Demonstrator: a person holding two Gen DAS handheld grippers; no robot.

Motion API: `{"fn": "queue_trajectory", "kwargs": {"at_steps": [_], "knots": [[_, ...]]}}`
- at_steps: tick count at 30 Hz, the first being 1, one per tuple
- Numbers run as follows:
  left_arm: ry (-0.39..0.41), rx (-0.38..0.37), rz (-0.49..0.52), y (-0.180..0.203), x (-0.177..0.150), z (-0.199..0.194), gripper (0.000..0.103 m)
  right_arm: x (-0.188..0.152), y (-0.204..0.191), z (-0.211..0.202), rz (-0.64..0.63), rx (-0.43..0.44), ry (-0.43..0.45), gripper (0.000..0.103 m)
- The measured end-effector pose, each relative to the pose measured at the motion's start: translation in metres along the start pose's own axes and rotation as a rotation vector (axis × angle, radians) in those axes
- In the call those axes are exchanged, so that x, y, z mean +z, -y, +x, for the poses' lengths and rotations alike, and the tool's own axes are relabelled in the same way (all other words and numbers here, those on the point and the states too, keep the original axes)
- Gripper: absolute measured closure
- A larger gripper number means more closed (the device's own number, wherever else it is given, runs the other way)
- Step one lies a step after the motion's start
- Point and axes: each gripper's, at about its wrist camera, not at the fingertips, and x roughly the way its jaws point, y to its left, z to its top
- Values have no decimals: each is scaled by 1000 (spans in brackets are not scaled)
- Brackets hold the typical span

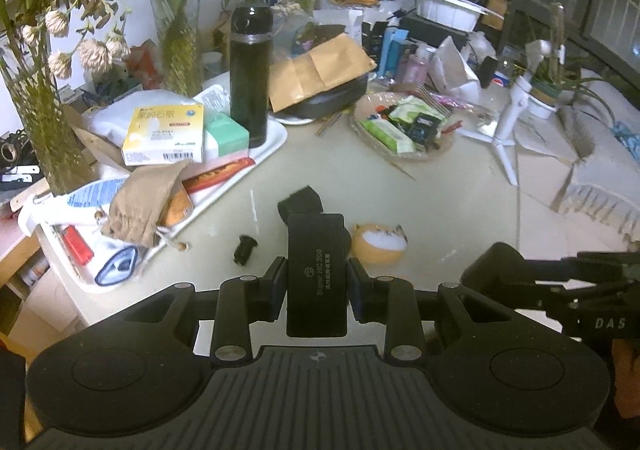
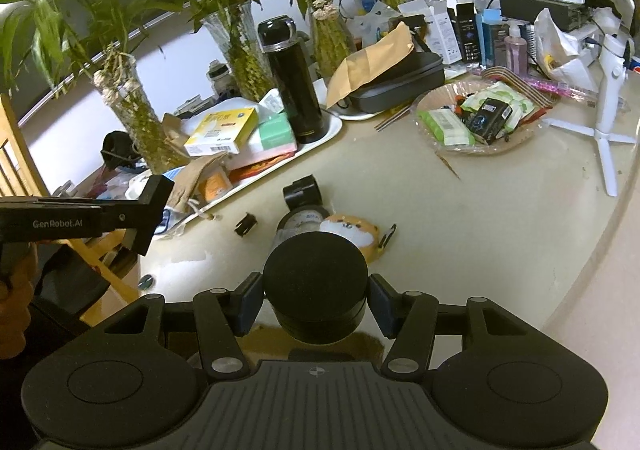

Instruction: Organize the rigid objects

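Black rectangular case (image 1: 316, 274) printed "Super NC 200" sits clamped between my left gripper (image 1: 316, 282) fingers, held above the worktop (image 1: 440, 186) — just this side of the orange plush toy (image 1: 378, 244). My right gripper (image 2: 316, 302) fingers are clenched on a round black jar (image 2: 315, 284), also near that toy (image 2: 354, 230). Beyond the toy I see a small black cylinder (image 2: 302, 190) lying — and farther back the white tray (image 1: 276, 138) with the black flask (image 1: 249, 76).

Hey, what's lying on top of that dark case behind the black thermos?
A creased brown paper envelope lies on the dark case, covering most of its lid. Whatever else sits beneath the envelope is hidden.
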Motion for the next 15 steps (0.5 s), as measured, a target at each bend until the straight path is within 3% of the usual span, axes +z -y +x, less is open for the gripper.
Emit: {"fn": "queue_trajectory", "kwargs": {"at_steps": [15], "knots": [[-129, -39, 19, 11, -57, -6, 72, -27, -21, -15, -22, 17, -35, 44]]}}
